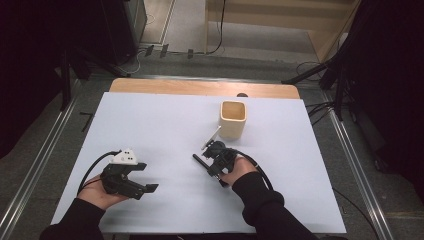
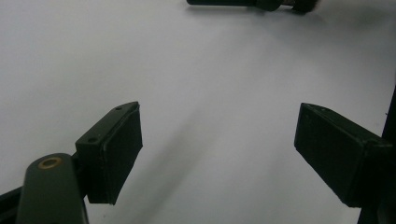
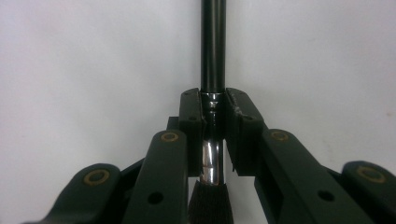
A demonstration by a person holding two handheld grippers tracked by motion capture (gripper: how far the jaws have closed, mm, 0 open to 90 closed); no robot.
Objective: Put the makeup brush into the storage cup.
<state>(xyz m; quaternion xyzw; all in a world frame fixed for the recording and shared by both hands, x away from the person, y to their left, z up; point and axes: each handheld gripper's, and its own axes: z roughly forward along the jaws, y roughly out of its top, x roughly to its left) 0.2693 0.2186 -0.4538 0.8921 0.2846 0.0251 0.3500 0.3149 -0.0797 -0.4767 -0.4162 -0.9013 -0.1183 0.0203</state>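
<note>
My right gripper point(image 3: 214, 100) is shut on a brush, its pads clamped on the shiny metal ferrule point(image 3: 210, 163). The black handle point(image 3: 213, 46) runs straight ahead over the white table cover, and the dark bristles point(image 3: 210, 205) point back toward the camera. In the high view, the right gripper point(image 1: 210, 163) lies low at the table's middle, with the brush handle point(image 1: 198, 160) sticking out to its left. My left gripper point(image 1: 148, 177) rests at the front left, open, with nothing between its pads point(image 2: 116, 149).
A beige square cup point(image 1: 233, 119) stands behind the right gripper. A thin pale stick point(image 1: 211, 137) lies slanted between the cup and the gripper. The white table cover point(image 1: 150, 125) has a wooden edge point(image 1: 200, 87) at the back.
</note>
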